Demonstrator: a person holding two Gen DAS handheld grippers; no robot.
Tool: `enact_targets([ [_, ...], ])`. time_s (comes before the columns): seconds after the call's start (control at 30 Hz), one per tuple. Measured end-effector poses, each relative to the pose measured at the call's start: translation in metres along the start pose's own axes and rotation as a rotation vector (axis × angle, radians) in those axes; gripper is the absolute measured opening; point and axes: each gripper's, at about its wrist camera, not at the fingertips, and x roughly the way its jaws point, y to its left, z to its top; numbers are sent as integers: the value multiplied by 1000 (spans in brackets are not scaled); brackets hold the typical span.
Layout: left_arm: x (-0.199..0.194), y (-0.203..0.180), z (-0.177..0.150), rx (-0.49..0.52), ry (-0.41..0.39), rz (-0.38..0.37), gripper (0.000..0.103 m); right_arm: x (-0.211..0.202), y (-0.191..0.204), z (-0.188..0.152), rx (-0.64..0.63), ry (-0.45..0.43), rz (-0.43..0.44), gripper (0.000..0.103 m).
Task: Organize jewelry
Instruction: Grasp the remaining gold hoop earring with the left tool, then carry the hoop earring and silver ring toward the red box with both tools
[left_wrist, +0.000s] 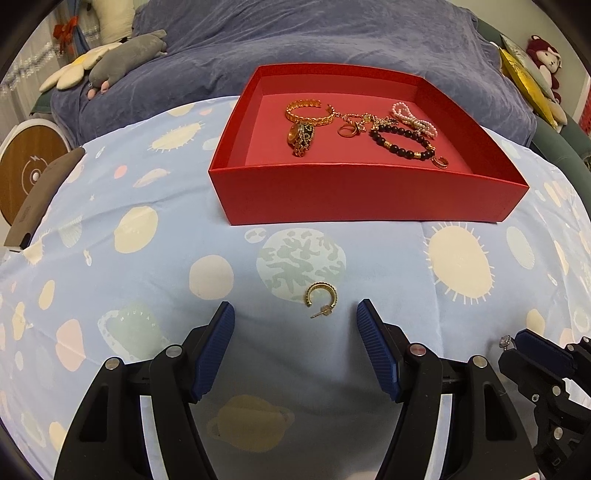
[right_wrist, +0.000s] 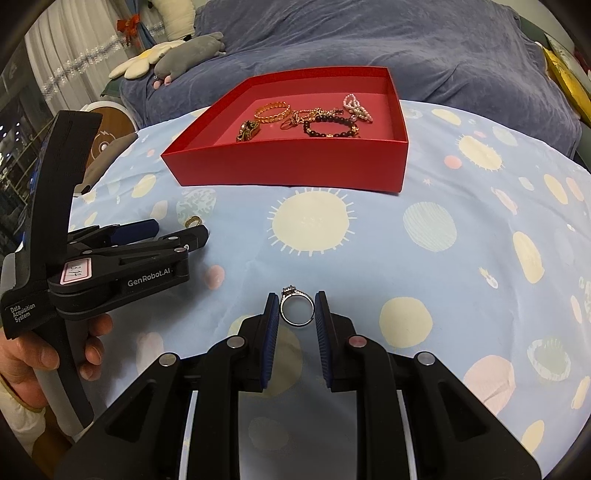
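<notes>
A silver ring (right_wrist: 297, 309) with a small stone stands upright, clamped between the pads of the right gripper (right_wrist: 296, 308), just above a blue planet-print sheet (right_wrist: 424, 258) and well short of the red box (right_wrist: 295, 166). A gold hoop earring (left_wrist: 320, 298) lies flat on the sheet on the near side of the box, between the tips of the left gripper (left_wrist: 295, 310), whose jaws stand wide apart and touch nothing. Inside the box rest a gold chain bracelet (left_wrist: 306, 112), a dark bead bracelet (left_wrist: 402, 142) and a pearl bracelet (left_wrist: 413, 118). A hand (right_wrist: 40, 354) holds the left gripper.
</notes>
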Motion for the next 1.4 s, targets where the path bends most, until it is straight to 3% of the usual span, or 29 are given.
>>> enact_targets([
  [0.1, 1, -2, 1, -4, -14, 6, 64, 0, -1, 0, 3, 1, 0, 19],
  [0.8, -2, -7, 3, 21, -37, -24, 14, 4, 1, 1, 7, 8, 6, 19],
  [1.4, -15, 14, -10, -13, -18, -132, 14, 6, 6, 2, 0, 8, 11, 19],
])
